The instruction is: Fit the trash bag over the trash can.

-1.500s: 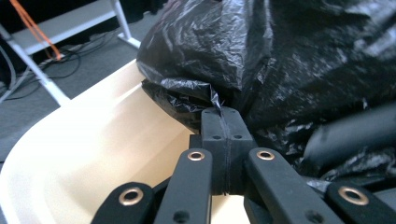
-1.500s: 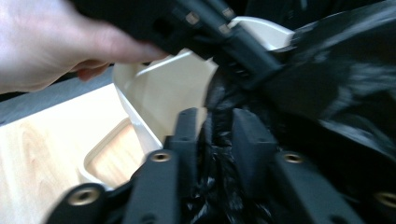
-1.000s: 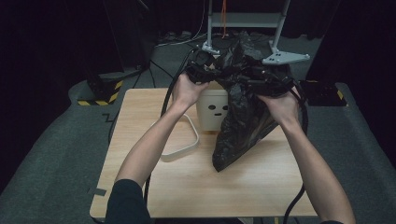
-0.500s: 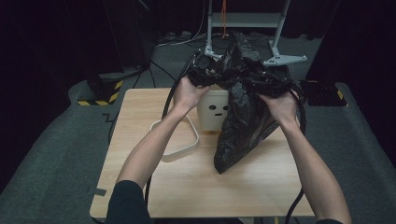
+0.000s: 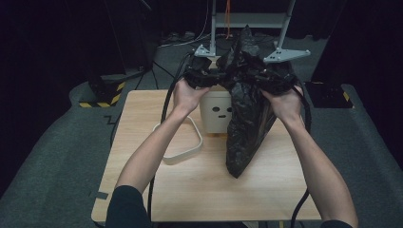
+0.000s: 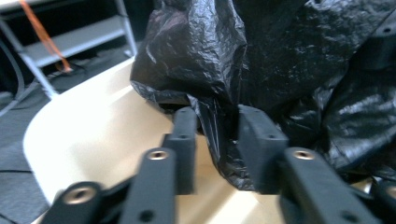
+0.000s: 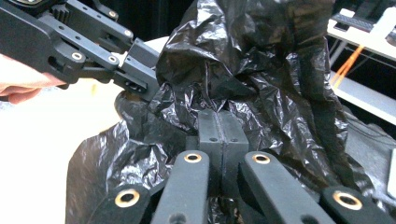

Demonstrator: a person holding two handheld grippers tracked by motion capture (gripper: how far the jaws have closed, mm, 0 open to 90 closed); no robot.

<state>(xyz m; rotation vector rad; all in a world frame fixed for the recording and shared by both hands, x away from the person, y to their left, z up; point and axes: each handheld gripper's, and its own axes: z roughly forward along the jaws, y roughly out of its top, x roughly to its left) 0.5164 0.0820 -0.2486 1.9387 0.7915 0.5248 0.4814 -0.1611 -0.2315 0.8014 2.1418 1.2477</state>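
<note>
A crinkled black plastic bag (image 5: 247, 118) hangs above the middle of the pale wooden table (image 5: 199, 190), held up at its top between the two grippers, its pointed lower end just above or resting on the tabletop right of centre — which of the two cannot be told. What is inside the bag cannot be seen; its film is opaque and bunched.

Behind the bag, at the far middle of the table, stands a small cream box-shaped bin (image 5: 216, 111) whose front bears a plain drawn face — two dots and a short line — and no readable writing. Its opening is hidden by the hands and the bag. To its left lies a cream rounded-triangle ring (image 5: 183, 147), flat on the wood.

The left gripper (image 6: 217, 135) has its jaws parted, having just been opening; a fold of the black film lies between them, and the right pad (image 6: 257, 140) touches it while the left pad stands clear. The right gripper (image 7: 219, 135) has just been closing, and its two pads (image 7: 210, 130) now stand pressed together, pinching a gather of the bag's film at the bag's upper right.
</note>
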